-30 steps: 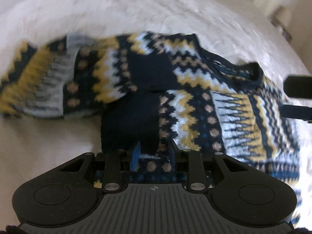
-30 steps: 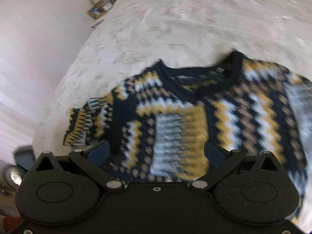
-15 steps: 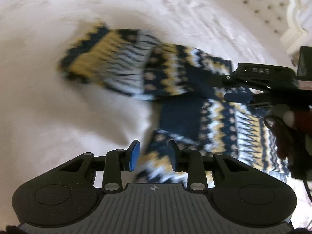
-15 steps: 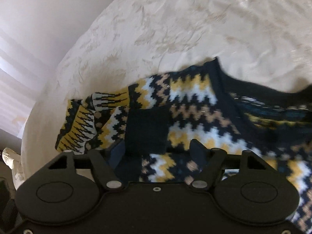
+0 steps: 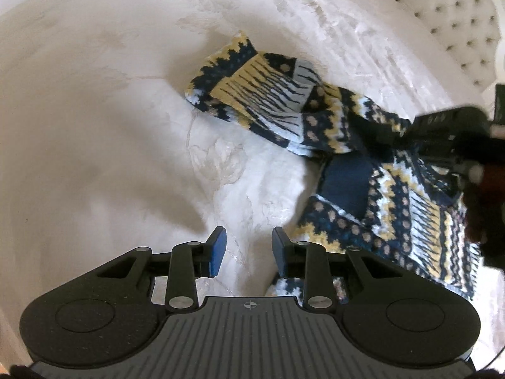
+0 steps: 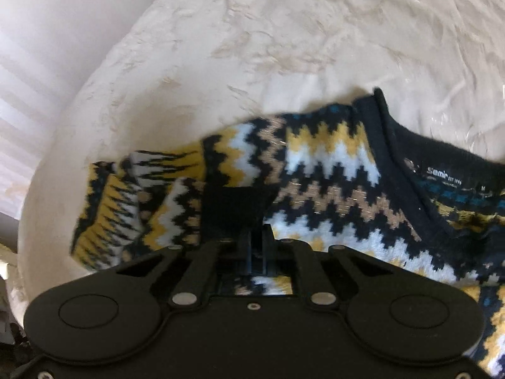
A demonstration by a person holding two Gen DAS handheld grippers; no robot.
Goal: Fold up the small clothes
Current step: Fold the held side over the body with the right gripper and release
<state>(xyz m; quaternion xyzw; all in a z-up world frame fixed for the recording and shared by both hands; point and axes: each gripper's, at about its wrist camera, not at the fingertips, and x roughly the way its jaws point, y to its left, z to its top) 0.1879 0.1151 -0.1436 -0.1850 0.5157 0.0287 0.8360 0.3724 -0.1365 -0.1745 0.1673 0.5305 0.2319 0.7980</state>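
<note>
A navy, yellow and white zigzag sweater [image 5: 394,208] lies on the white bedspread [image 5: 94,126], one sleeve [image 5: 258,94] stretched out toward the far left. My left gripper [image 5: 249,249] hovers open just left of the sweater's hem, with only bedspread between its blue pads. In the right wrist view the sweater [image 6: 315,170] fills the near right, its navy collar [image 6: 410,145] with the label facing up and the other sleeve [image 6: 126,195] crumpled at the left. My right gripper [image 6: 255,240] is closing tight on a navy patch by that shoulder; the right gripper [image 5: 410,132] also shows blurred in the left wrist view.
A tufted cream headboard [image 5: 442,15] rises at the far right. The bed's edge [image 6: 47,189] curves down the left of the right wrist view, with a pale wall [image 6: 38,47] beyond. A hand in dark red [image 5: 479,208] sits behind the right gripper.
The right gripper slid toward the shoulder and its jaws went from wide open to shut on the knit. The left gripper moved left off the sweater onto bare bedspread, with the knit no longer between its pads.
</note>
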